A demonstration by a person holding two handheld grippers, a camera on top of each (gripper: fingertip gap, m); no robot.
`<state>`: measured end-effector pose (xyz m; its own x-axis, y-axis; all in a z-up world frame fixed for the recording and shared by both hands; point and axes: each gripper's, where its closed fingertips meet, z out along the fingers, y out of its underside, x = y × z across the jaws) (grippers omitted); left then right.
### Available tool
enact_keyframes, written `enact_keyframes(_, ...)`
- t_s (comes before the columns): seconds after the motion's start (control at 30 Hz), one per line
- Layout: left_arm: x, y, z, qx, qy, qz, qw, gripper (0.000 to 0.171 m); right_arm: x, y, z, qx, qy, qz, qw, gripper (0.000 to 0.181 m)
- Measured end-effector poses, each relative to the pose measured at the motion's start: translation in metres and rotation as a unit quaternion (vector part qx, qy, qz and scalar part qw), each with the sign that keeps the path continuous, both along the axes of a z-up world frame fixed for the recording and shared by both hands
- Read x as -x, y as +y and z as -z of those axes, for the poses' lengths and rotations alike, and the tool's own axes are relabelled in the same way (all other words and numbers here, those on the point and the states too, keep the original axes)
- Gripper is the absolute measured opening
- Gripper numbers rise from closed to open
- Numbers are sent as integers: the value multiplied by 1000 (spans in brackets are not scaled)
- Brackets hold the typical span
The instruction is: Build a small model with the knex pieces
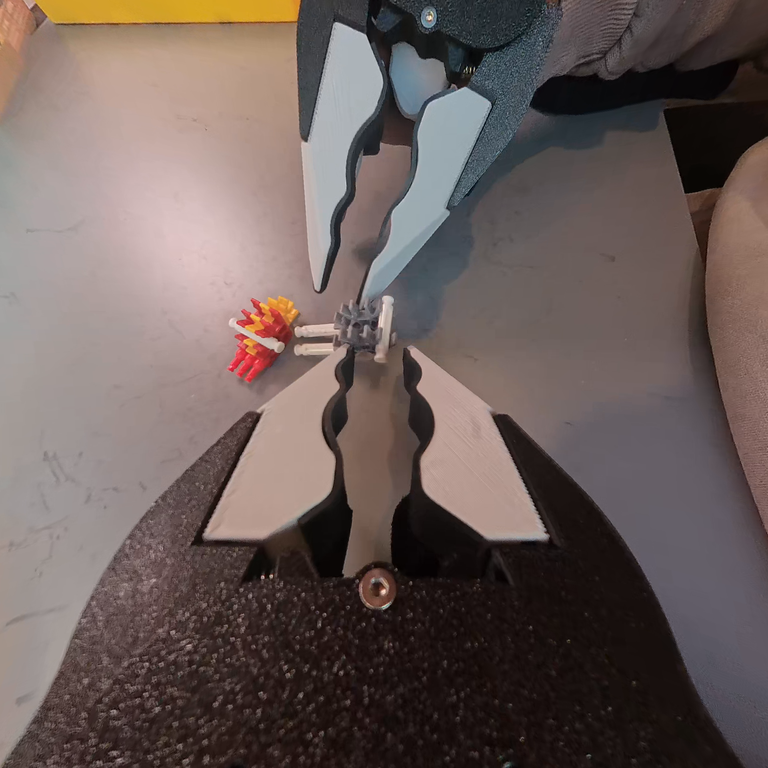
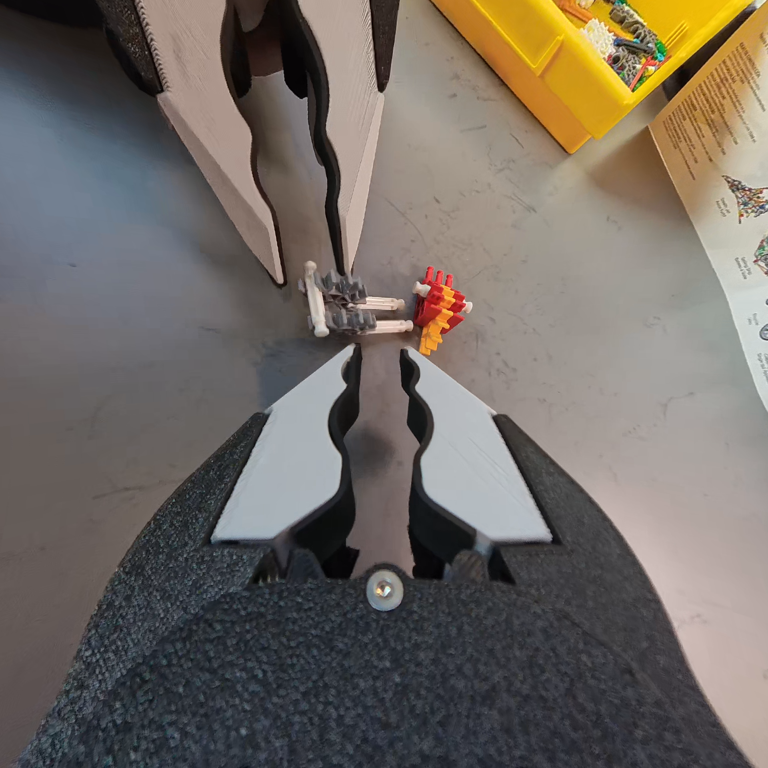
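Grey connector cluster (image 1: pixel 357 330) with white rods, lying on grey table (image 1: pixel 124 187) just beside red-and-yellow cluster (image 1: pixel 262 336). Left gripper (image 1: pixel 376 351) spread apart, tips right at it, clamping nothing. Right gripper (image 2: pixel 380 349) opposite, likewise apart, empty.

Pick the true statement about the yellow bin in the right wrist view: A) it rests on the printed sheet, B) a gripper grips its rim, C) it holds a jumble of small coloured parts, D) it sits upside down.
C: the yellow bin stands open-side up on the table, with mixed small parts inside.
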<state>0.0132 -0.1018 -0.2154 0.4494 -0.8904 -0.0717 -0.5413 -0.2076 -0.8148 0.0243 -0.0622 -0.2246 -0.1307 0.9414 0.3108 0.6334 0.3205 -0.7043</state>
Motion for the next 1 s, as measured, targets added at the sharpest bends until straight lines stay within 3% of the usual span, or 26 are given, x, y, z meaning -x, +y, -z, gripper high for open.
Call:
enact_keyframes(0.17, 5, 2, -3, -5, -6, -7, 1000, 24, -10, -13, -6, 105, 1, -31, 994, 29)
enact_keyframes(0.33, 5, 4, -9, -14, -16, -3, 1000, 24, -2, -20, -13, 215, 13, -7, 976, 49)
enact_keyframes(0.43, 8, 6, -3, 16, -18, -15, 1000, 32, 4, -24, -19, 265, 22, 2, 964, 49)
enact_keyframes(0.6, 3, 6, 5, 40, -14, -13, 999, 41, 10, -23, -13, 249, -1, 6, 968, 47)
enact_keyframes(0.73, 0, 7, 8, 30, 0, -9, 999, 41, 12, -22, -6, 281, -16, 6, 959, 34)
enact_keyframes(1.0, -2, 6, 10, 15, 14, -5, 1000, 36, 10, -24, -8, 343, -24, -14, 939, 29)
